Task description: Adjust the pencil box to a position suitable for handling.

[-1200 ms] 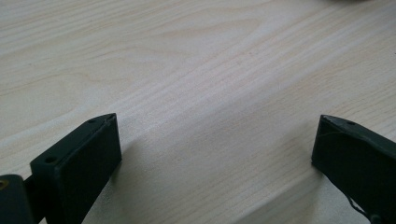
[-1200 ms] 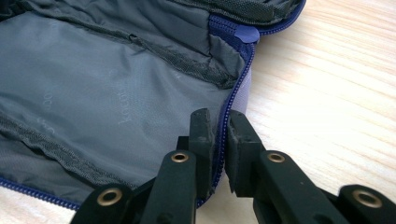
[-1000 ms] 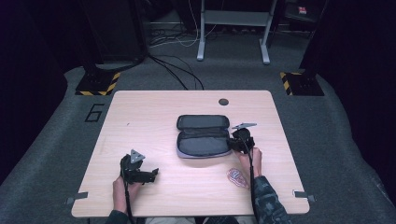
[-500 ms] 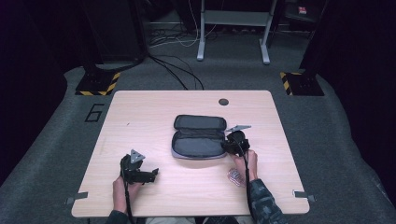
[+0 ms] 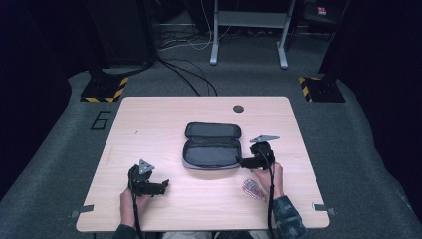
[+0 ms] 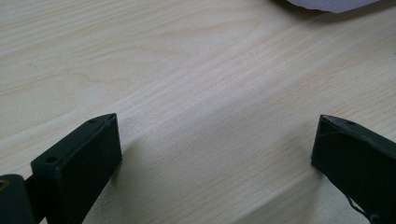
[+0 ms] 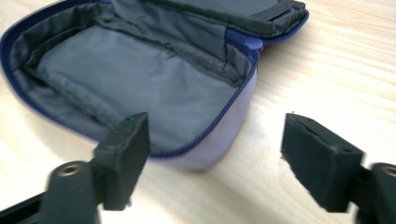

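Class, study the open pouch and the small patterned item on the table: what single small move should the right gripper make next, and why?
Probably swing the right gripper back toward the patterned item. Its jaws have just been opening and hold nothing, the pouch lies unzipped with a bare lining, and that item sits loose on the table beside the right hand.

**Count on the table**

One table (image 5: pixel 164 209); one open zip case (image 5: pixel 211 149); two hand-held grippers, left gripper (image 5: pixel 164 185) and right gripper (image 5: pixel 240 162); two hands, left hand (image 5: pixel 130 201) and right hand (image 5: pixel 271 175); one small patterned packet (image 5: pixel 253 189); one dark round grommet (image 5: pixel 238 108).
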A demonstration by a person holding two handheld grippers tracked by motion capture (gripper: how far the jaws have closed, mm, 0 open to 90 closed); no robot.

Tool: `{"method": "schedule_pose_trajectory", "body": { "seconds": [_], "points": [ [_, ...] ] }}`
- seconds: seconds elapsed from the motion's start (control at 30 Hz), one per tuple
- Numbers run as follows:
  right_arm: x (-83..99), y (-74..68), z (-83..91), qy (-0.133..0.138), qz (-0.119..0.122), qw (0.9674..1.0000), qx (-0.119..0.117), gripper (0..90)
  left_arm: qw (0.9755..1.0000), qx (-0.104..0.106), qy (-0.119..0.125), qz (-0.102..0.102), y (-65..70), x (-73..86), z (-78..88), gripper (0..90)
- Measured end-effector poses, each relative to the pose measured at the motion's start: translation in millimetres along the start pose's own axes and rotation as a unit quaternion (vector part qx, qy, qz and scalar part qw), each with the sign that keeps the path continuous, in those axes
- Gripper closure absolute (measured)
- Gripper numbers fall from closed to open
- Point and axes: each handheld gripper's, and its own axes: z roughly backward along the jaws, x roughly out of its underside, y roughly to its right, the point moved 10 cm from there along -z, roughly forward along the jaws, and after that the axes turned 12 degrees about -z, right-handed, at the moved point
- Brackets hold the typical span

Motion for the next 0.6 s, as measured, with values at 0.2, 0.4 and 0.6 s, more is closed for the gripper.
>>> {"method": "schedule_pose_trajectory", "body": {
  "seconds": [0.2,0.4,0.6],
  "points": [
    [11.0,0.8,17.9,0.001,0.021,0.9998,0.000,15.3,1.0000,0.006,-0.008,-0.002,0.6,1.0,1.4,1.5],
    [24.8,4.0,33.1,0.003,0.026,0.9997,-0.001,12.3,1.0000,0.006,-0.007,-0.002,0.6,1.0,1.3,1.6],
    [35.0,8.9,45.6,0.011,0.028,0.9995,0.004,9.7,1.0000,0.006,-0.007,-0.002,0.6,1.0,1.3,1.6]
  ]
}}
